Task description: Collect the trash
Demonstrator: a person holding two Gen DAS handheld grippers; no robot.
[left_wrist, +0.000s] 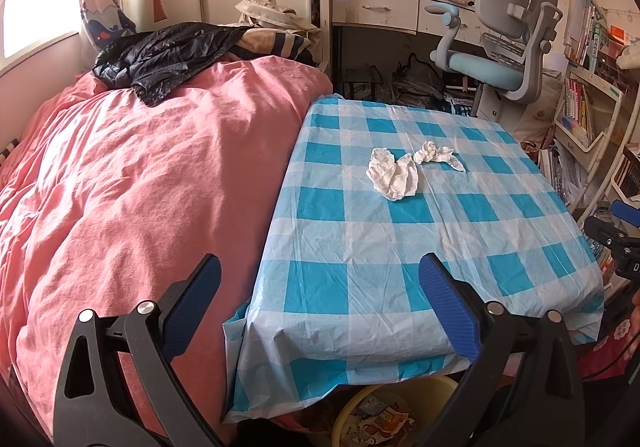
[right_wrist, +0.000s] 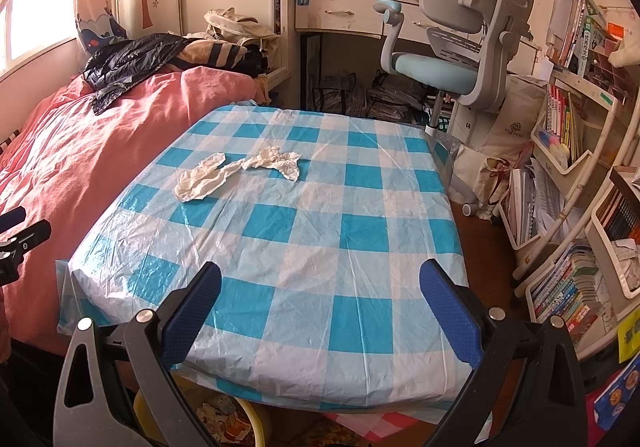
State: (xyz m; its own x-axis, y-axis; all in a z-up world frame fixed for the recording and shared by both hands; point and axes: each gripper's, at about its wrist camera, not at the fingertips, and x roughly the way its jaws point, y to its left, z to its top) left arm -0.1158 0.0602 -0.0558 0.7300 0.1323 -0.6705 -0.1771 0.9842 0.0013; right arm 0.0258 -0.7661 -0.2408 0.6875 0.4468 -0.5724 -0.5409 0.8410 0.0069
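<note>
On the checked table (right_wrist: 304, 255), left to right: larger tissue (right_wrist: 202, 177), smaller tissue (right_wrist: 278, 163), touching, untouched. Left gripper (left_wrist: 320, 279) and right gripper (right_wrist: 320, 279) gape empty at the near edge. Yellow bin (left_wrist: 400, 395) below. Nothing collected yet.

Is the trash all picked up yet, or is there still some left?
Nothing looks picked up yet. Two crumpled tissues, the bigger tissue and the smaller tissue, lie on the checked table. Both tongs, left and right, are open and empty near the table's front edge. Both tissues are left to grab; the yellow bin under the table may be where they go.
</note>
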